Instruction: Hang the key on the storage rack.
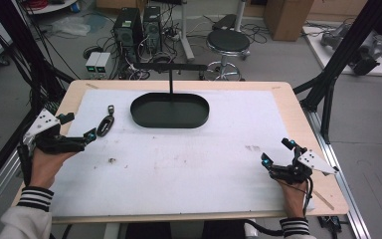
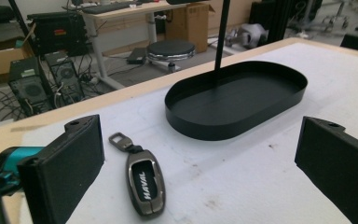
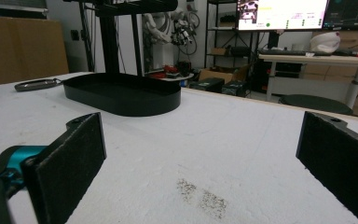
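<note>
While the person's left hand [image 1: 44, 167] rests at the left edge of the table [image 1: 288, 94], the left gripper [image 1: 82, 130] points to the right and a little away from the person, toward the key fob [image 1: 105, 123]. Its jaws stand wide apart and hold nothing. In the high view, the key fob lies flat on the white mat [image 1: 189, 149], just beyond the tips of this gripper and not touching them; it is left of the black oval tray [image 1: 170, 110] and apart from it. In the left gripper view, the key fob [image 2: 144, 182] lies near the left jaw, between the two jaws but closer to the left one, with its metal loop toward the tray [image 2: 237, 100] and the word HAVAL on its face. The tray is empty and sits in the far middle part of the mat, with a thin black post [image 1: 171, 82] that rises at its far side and carries a horizontal bar on top. Further right, the mat has a small dark smudge [image 1: 252, 148]. At the right edge of the table, the right hand [image 1: 294, 191] holds the right gripper [image 1: 277, 153], which rests low over the mat with its jaws also wide apart and empty. In the right gripper view, the tray [image 3: 121, 95] is well away and the key fob [image 3: 37, 84] lies beyond it at the left.
</note>
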The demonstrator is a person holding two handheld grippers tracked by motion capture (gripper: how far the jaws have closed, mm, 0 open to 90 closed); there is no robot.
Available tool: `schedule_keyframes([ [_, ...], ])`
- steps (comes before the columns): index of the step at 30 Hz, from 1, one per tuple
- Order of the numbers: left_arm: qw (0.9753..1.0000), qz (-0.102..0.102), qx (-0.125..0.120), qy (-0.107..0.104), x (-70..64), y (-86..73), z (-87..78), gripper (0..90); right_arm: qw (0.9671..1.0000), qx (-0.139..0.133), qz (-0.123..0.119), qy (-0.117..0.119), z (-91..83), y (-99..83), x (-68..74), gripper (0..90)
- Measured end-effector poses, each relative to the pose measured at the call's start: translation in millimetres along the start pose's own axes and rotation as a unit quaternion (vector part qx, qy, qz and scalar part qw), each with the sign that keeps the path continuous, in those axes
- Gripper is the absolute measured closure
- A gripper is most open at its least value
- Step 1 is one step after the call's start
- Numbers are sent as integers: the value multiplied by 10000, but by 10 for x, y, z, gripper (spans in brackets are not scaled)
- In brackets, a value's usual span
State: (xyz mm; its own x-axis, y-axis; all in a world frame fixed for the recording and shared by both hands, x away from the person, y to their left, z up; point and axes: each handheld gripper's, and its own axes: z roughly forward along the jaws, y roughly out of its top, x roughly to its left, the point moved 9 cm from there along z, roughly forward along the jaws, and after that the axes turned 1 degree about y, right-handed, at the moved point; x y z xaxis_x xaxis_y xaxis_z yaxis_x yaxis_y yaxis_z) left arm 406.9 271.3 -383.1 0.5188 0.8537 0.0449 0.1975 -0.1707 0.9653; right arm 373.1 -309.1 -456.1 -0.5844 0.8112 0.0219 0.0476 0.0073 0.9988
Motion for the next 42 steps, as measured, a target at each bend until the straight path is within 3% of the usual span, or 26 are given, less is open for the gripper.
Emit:
schedule_keyframes([
  [10, 9981, 183, 565, 188, 146, 161, 233, 17, 10000, -1, -6, 11, 1, 0, 0, 3],
  [13, 9953, 189, 945, 99, 174, 136, 332, 17, 10000, 5, -3, 14, -1, 0, -1, 3],
  [20, 9886, 146, 1496, 114, 279, 106, 529, 17, 10000, 7, -24, 6, 0, 0, -1, 3],
  [25, 9789, 46, 2039, 152, 371, 47, 646, 17, 10000, 2, -3, 17, 0, 0, 2, 3],
  [29, 9732, -9, 2269, 375, 471, 39, 744, 17, 10000, -4, -18, 13, 1, 1, -4, 3],
  [32, 9695, -41, 2418, 408, 510, 20, 813, 17, 10000, 5, -26, 6, 1, 0, -1, 3],
  [33, 9695, -53, 2412, 423, 519, 12, 837, 18, 10000, -1, -22, 10, 1, 1, 0, 3],
  [34, 9678, -118, 2482, 395, 527, -16, 854, 18, 10000, 5, -22, 8, 1, 0, 0, 3],
  [37, 9582, -273, 2819, 397, 540, -145, 904, 18, 10000, -1, -15, 13, 1, 0, 1, 3],
  [38, 9561, -278, 2895, 372, 535, -174, 918, 18, 10000, -1, -16, 15, 2, 1, 1, 3],
  [42, 9517, -256, 3040, 353, 528, -213, 978, 18, 10000, -2, -7, 15, 1, 0, 0, 3],
])
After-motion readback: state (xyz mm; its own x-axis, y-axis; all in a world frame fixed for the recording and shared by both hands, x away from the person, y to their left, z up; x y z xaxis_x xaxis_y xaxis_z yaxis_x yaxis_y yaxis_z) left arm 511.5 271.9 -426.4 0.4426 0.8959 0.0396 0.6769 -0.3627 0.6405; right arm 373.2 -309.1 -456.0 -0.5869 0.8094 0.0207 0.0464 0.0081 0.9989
